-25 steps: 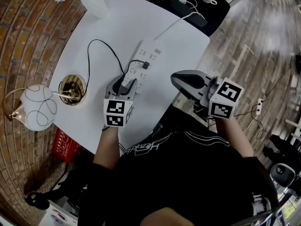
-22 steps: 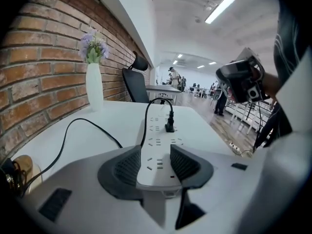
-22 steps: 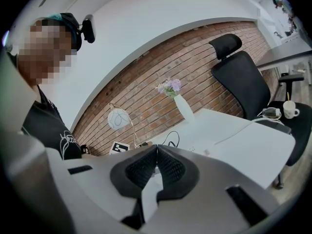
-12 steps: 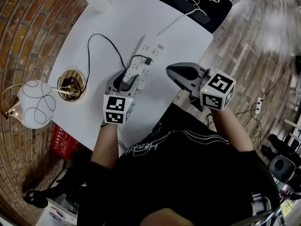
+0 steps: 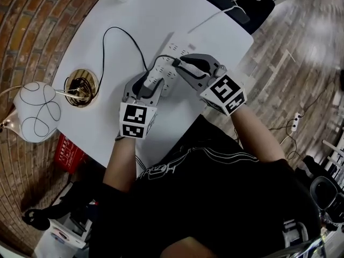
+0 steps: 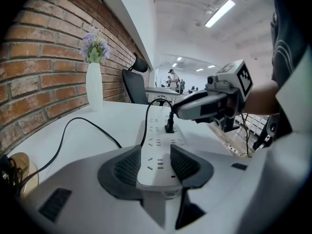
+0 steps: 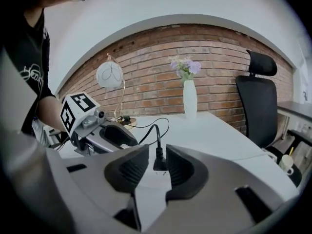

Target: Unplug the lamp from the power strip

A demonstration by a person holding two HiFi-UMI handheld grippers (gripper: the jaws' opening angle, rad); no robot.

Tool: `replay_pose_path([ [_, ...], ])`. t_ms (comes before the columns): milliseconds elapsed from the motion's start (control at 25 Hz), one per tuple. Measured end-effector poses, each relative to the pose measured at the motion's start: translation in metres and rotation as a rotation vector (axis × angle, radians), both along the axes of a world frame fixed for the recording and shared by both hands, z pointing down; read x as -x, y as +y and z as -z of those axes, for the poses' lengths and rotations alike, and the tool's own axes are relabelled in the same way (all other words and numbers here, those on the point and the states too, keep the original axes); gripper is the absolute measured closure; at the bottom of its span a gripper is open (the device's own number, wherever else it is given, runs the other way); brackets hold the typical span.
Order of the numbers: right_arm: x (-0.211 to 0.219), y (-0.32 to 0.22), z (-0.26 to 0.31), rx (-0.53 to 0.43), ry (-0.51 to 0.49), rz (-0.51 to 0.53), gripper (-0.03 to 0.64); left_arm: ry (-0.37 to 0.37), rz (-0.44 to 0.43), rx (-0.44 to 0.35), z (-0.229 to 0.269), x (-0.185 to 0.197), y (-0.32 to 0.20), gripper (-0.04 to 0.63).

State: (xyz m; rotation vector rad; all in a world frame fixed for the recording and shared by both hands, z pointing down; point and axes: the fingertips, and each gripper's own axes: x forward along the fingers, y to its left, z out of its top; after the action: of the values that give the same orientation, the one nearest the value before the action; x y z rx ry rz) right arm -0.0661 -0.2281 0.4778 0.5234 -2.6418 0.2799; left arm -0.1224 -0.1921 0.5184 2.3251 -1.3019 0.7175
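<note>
White table (image 5: 161, 15) below, my right claw (image 5: 180, 66) has swung in from the edge and now pinches narrow on the lamp's (image 5: 36, 110) black plug (image 7: 160, 164), still seated in the power strip (image 6: 157, 147) whose near end my left claw (image 6: 156, 168) clamps, so I judge the pull comes next.

head view steep overhead; gripper views low, close, opposed, sharing power strip (image 6: 158, 155).
</note>
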Motion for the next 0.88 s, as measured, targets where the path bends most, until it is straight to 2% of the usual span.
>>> replay_pose_path([
  [360, 0.010, -0.006, -0.025, -0.072, 0.079, -0.039, 0.529, -0.002, -0.005, 0.000, 0.000, -0.001, 0.001, 0.408],
  [480, 0.013, -0.007, -0.030, -0.076, 0.094, -0.049, 0.548, -0.006, -0.004, 0.000, 0.000, -0.001, 0.000, 0.408],
  [720, 0.013, -0.007, -0.030, -0.045, 0.070, -0.049, 0.554, 0.001, -0.001, -0.008, 0.000, -0.001, 0.000, 0.408],
  [880, 0.009, -0.009, -0.036, 0.079, -0.003, -0.091, 0.554, -0.001, 0.002, -0.009, 0.000, 0.000, 0.000, 0.408],
])
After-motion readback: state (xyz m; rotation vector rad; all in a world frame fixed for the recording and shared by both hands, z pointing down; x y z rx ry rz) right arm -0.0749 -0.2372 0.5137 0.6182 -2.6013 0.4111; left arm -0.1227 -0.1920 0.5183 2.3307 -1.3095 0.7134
